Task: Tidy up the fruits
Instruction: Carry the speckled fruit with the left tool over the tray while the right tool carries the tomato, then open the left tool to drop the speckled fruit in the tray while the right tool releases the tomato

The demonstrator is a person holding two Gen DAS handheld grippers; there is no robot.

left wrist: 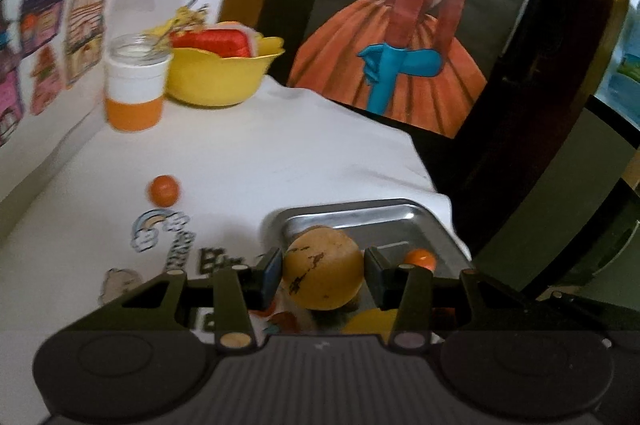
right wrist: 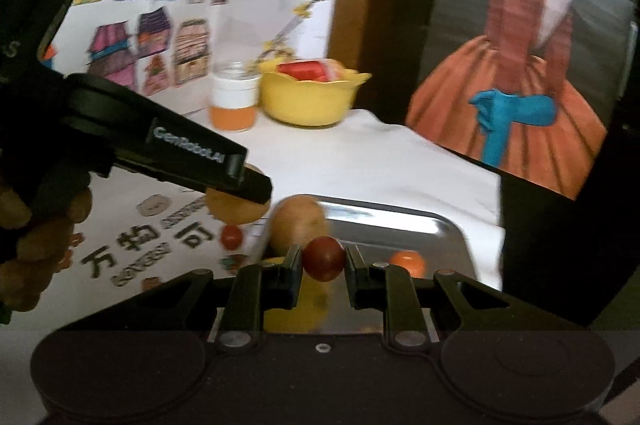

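Yellow fruit [left wrist: 323,269]: round, with dark flecks; I have it between the fingers of my left gripper [left wrist: 323,275], both pads against its sides, over the near left corner of the metal tray [left wrist: 360,215].
Dark red fruit [right wrist: 324,257]: small and round, pinched between my right gripper [right wrist: 323,263] fingers above the tray's near edge.
Tray contents: from the right wrist I see a tan oval fruit [right wrist: 298,223] at the tray's left end and a small orange fruit [right wrist: 408,262] toward its right (the left wrist view shows an orange one behind the right finger too).
Under the grippers: something yellow [right wrist: 298,309] lies low beneath my right fingers; too blurred and hidden for me to name.
Loose fruit: a small orange ball [left wrist: 164,189] sits alone on the white cloth [left wrist: 280,153], well apart from the tray; a small red one [right wrist: 232,236] lies just left of the tray.
In the way: my left gripper body crosses the right wrist view from the upper left, covering part of the cloth's printed characters, and a person's hand [right wrist: 36,225] grips it at the left edge.
Far end: a yellow bowl [left wrist: 220,77] with something red inside stands beside a white-and-orange jar [left wrist: 134,85], touching or nearly so.
Backdrop: coloured drawings on the wall, and a dark-framed painting [left wrist: 400,37] of an orange dress.
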